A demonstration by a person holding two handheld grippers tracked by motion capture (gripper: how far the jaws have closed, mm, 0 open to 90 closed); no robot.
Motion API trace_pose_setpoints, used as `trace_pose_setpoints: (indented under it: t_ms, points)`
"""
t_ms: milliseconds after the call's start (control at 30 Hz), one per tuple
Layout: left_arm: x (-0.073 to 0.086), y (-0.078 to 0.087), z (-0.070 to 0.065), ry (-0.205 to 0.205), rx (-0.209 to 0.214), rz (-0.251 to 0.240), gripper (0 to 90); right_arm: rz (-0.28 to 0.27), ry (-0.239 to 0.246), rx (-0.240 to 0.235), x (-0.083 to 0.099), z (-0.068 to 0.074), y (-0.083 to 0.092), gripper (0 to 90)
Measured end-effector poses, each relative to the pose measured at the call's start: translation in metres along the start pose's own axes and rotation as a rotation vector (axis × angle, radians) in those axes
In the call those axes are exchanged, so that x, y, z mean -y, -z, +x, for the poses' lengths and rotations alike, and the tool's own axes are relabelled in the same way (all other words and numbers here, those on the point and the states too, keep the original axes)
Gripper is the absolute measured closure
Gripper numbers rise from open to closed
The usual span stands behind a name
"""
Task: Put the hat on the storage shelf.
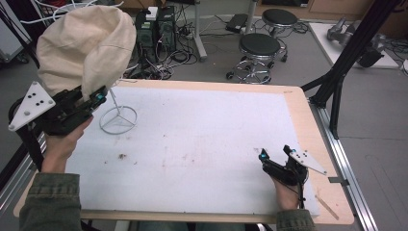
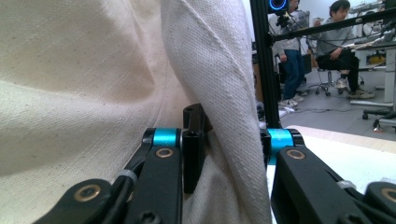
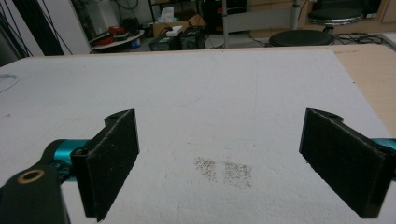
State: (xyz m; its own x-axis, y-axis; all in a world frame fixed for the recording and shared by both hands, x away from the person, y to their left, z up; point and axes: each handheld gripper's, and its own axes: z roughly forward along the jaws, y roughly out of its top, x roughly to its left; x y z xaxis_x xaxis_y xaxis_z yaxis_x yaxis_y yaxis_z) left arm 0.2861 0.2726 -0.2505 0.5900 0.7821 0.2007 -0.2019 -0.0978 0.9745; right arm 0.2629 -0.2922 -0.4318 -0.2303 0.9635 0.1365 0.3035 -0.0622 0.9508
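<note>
At the lower right of the high view, the right tongs [image 1: 274,155] rest low over the white tabletop [image 1: 202,144], held in a hand that comes in from the bottom edge. Their own view shows the two black pads [image 3: 109,158] standing wide apart with nothing between them, just bare white surface with a small scatter of dark specks [image 3: 224,170]. Over at the left of the high view, the left tongs [image 1: 98,96] are raised and clamped on a fold of the cream cloth bag [image 1: 86,48]. Up close, the cloth [image 2: 93,79] is pinched between the pads, and it bulges on both sides of them. That bag hangs over a thin white wire stand [image 1: 118,118], whose ring base sits on the tabletop just beside the left tongs. No writing or label can be read on the bag or the tongs. Beyond the far edge, two black stools [image 1: 260,45] stand on the grey floor.
</note>
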Motion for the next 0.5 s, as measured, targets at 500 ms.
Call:
trace_pose_setpoints:
  t_ms: [500]
  points:
    - [0.0084, 0.0035, 0.0037, 0.04, 0.058, 0.004, 54.4, 0.002, -0.002, 0.002, 0.0, 0.0002, 0.0005, 11.1]
